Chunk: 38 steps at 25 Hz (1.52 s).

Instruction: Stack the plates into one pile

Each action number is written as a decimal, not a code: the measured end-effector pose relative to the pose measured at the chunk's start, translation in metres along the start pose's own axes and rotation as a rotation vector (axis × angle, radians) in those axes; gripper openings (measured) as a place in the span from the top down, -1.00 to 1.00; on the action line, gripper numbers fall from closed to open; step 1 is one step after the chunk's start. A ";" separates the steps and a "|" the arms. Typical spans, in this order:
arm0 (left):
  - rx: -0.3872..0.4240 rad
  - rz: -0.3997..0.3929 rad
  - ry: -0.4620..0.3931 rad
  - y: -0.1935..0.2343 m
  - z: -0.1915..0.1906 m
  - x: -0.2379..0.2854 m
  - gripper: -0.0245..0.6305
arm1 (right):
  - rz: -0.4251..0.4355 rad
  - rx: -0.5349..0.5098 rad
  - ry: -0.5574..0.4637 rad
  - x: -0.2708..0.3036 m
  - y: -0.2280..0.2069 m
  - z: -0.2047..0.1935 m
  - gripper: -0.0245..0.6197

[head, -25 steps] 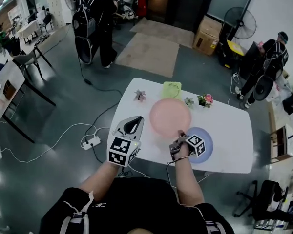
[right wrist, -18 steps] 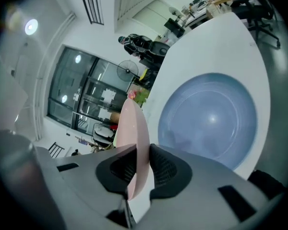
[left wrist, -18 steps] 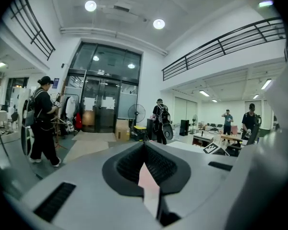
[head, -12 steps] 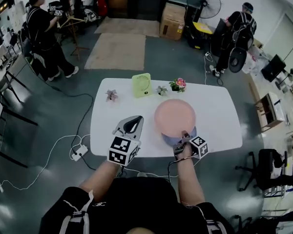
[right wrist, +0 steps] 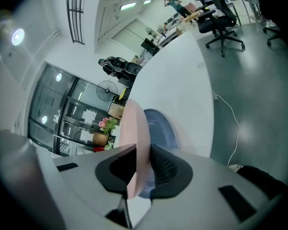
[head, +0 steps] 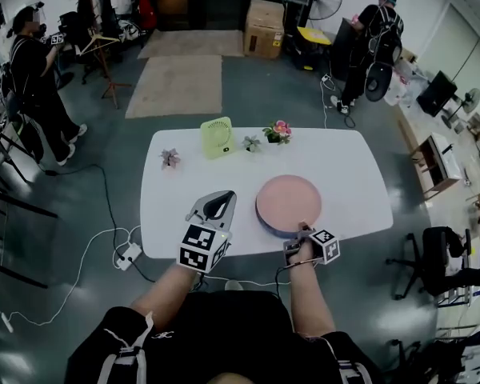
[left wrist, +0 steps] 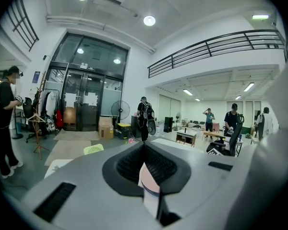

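Observation:
A pink plate (head: 288, 202) lies on top of a blue plate (head: 270, 228) near the front edge of the white table (head: 352, 174). My right gripper (head: 302, 232) is shut on the pink plate's near rim. In the right gripper view that rim (right wrist: 137, 128) fills the gap between the pads, with the blue plate (right wrist: 162, 128) just beneath. The jaws have just been easing open, and the rim is still between them. My left gripper (head: 214, 204) hovers left of the pile, shut and holding nothing. Past its tips in the left gripper view (left wrist: 145, 150) the pink plate (left wrist: 149, 178) shows.
A green fan (head: 217, 137), a flower pot (head: 280, 130) and two small plants (head: 170, 158) (head: 251, 143) stand along the table's far side. A power strip (head: 130, 254) with cables lies on the floor at the left. People stand farther off.
My right gripper carried the pink plate from the table's middle over to the blue plate and lowered it onto it. The left gripper stayed shut beside it.

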<state>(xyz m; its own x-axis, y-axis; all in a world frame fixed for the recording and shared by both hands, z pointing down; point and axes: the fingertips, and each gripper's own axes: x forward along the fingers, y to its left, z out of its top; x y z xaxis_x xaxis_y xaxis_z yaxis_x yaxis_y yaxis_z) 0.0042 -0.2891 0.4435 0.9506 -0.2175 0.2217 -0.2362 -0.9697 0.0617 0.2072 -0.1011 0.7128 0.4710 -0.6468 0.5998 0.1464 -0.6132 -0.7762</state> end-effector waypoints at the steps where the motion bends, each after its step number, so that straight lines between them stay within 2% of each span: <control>1: -0.001 0.002 0.002 0.000 0.000 -0.001 0.89 | -0.008 0.009 0.000 0.000 -0.005 0.000 0.66; 6: -0.008 0.011 0.008 0.004 -0.003 -0.002 0.89 | -0.061 0.000 0.024 0.004 -0.022 -0.007 0.69; 9: -0.008 0.012 0.010 0.004 -0.005 -0.005 0.89 | -0.085 -0.061 0.049 0.008 -0.028 -0.015 0.69; 11: -0.007 0.013 0.011 0.004 -0.004 -0.007 0.89 | -0.097 -0.154 0.056 0.009 -0.026 -0.017 0.68; 14: -0.008 0.017 0.010 0.005 -0.004 -0.012 0.89 | -0.126 -0.329 0.044 0.008 -0.019 -0.018 0.54; 18: -0.013 0.018 -0.003 0.007 -0.003 -0.018 0.89 | -0.193 -0.528 -0.048 0.000 -0.011 -0.012 0.08; 21: -0.014 0.012 -0.009 0.006 -0.001 -0.021 0.89 | -0.250 -0.664 -0.131 -0.014 -0.006 -0.002 0.02; 23: -0.017 0.007 -0.009 0.005 -0.001 -0.022 0.89 | -0.255 -0.716 -0.172 -0.024 0.001 0.004 0.01; 26: -0.027 -0.004 -0.008 0.004 -0.002 -0.021 0.89 | -0.172 -0.774 -0.233 -0.040 0.030 0.008 0.10; 32: -0.031 -0.017 -0.044 0.002 0.005 -0.020 0.89 | 0.255 -0.930 -0.446 -0.101 0.156 -0.007 0.31; 35: -0.030 -0.023 -0.056 0.002 0.011 -0.019 0.89 | 0.396 -1.027 -0.549 -0.146 0.219 -0.019 0.51; 38: -0.026 -0.032 -0.063 0.000 0.015 -0.016 0.89 | 0.488 -1.043 -0.606 -0.181 0.259 -0.025 0.81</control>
<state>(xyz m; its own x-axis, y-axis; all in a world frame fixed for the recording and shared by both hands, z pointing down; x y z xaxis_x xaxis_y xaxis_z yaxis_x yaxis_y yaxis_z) -0.0081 -0.2872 0.4252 0.9683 -0.1940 0.1574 -0.2102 -0.9732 0.0930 0.1379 -0.1540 0.4083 0.6392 -0.7632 -0.0948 -0.7624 -0.6127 -0.2080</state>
